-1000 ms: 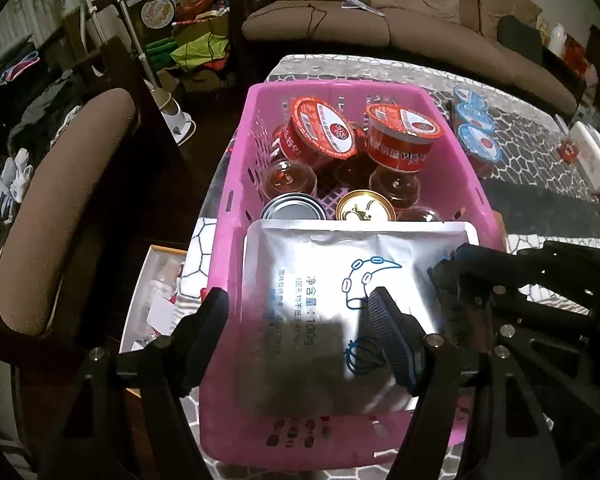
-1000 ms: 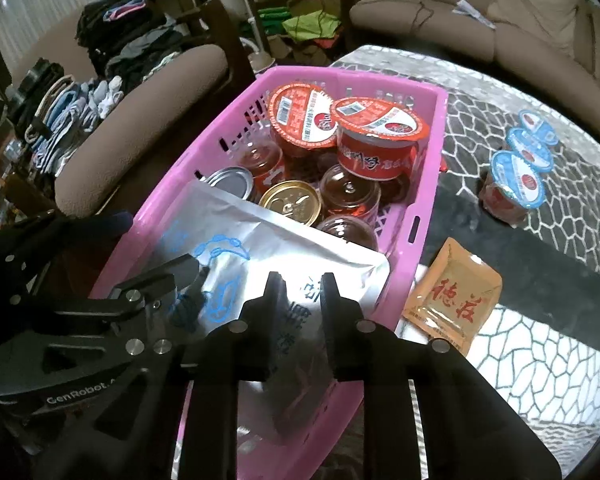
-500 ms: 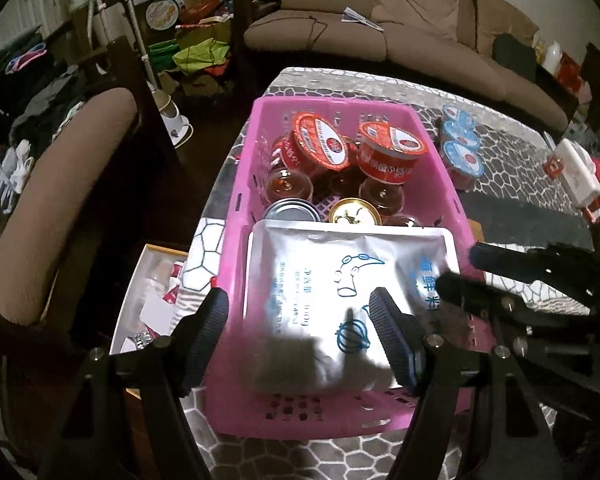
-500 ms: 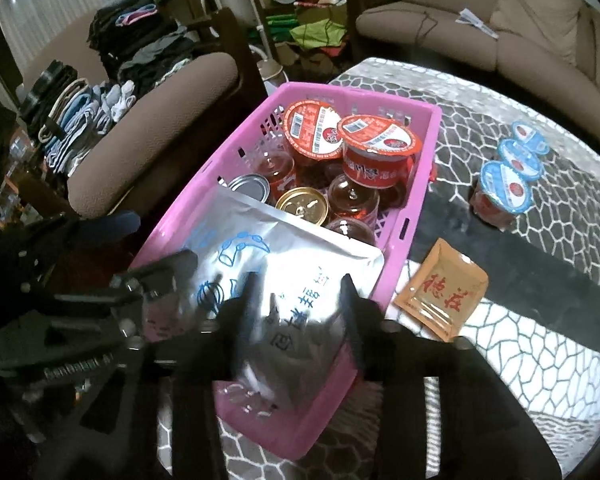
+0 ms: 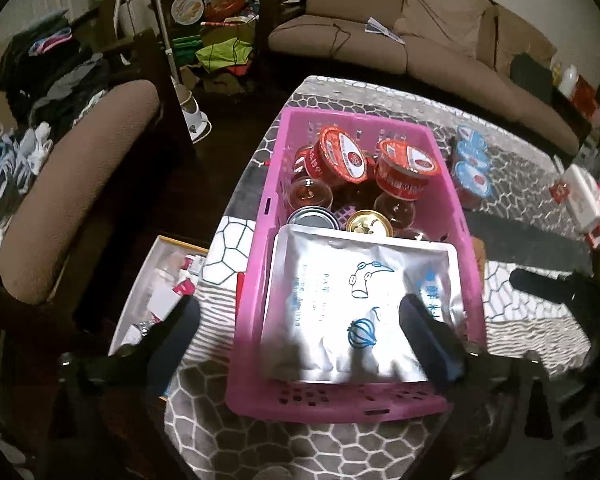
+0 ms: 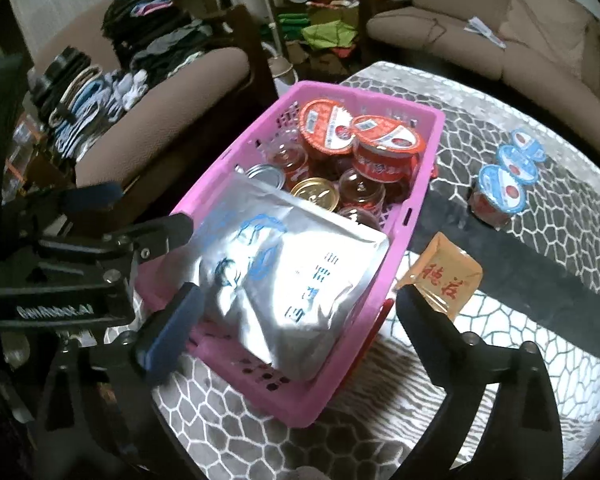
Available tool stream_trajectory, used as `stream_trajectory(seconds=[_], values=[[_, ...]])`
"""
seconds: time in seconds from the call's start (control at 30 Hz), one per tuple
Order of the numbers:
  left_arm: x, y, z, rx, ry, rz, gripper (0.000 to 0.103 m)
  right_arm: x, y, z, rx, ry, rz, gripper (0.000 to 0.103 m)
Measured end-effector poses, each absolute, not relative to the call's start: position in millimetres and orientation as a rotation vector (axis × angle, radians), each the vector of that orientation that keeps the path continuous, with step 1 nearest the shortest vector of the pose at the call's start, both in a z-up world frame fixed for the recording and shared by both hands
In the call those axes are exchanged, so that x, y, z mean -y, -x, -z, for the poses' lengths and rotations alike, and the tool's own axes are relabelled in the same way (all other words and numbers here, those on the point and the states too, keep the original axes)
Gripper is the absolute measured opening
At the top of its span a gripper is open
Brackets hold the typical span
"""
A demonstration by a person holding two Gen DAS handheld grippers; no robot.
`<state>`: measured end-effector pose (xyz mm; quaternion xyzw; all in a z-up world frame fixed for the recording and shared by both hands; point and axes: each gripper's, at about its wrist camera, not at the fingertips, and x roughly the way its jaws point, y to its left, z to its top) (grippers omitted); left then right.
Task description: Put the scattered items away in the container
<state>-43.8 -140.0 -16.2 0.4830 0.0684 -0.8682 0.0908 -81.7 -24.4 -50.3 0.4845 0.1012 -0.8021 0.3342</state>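
Pouch, silver foil w/ blue print, now lies flat in the near end of the pink basket, its far edge lapping over the tins and jelly cups behind it. You've let it go: both grippers have just been opening, and nothing is pinched in either.

Left gripper: jaws spread wide, straddling the basket's near-left corner from above; right fingertip hangs over the pouch, not pressing as far as I can tell. Right gripper: jaws wide too, pouch corner and basket rim showing between them but pads clear of both.

Step, as I read it: release of the pouch is done, you're at the hand-over to the next pick.

Basket contents beyond the pouch: two red-lidded cups at the far end, clear jelly cups, a silver tin and a gold-lidded tin mid-basket.

Left on the table:
- orange sachet w/ red characters, just beside the basket's right wall, flat on the cloth.
- three blue-lidded cups, in a row, further out to the right.

Next move, my call: sachet is nearest the right gripper. It's thin and flat, so you'll need to come down steep and catch an edge. Basket is getting full; drop it on top of the pouch.
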Motion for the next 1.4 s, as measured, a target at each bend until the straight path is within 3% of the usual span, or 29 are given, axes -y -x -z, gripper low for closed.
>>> stream_trajectory(seconds=[1.13,1.4], values=[[107.1,-5.2,-25.5,-0.04,-1.372,2.509,0.103,-13.3,28.0,-14.2,-0.394,-1.212,2.153,0.102],[99.6,-26.7,-53.2,-0.083,-1.322,2.573,0.103,-26.4,13.6,-34.3,-0.401,-1.175,2.164,0.103]])
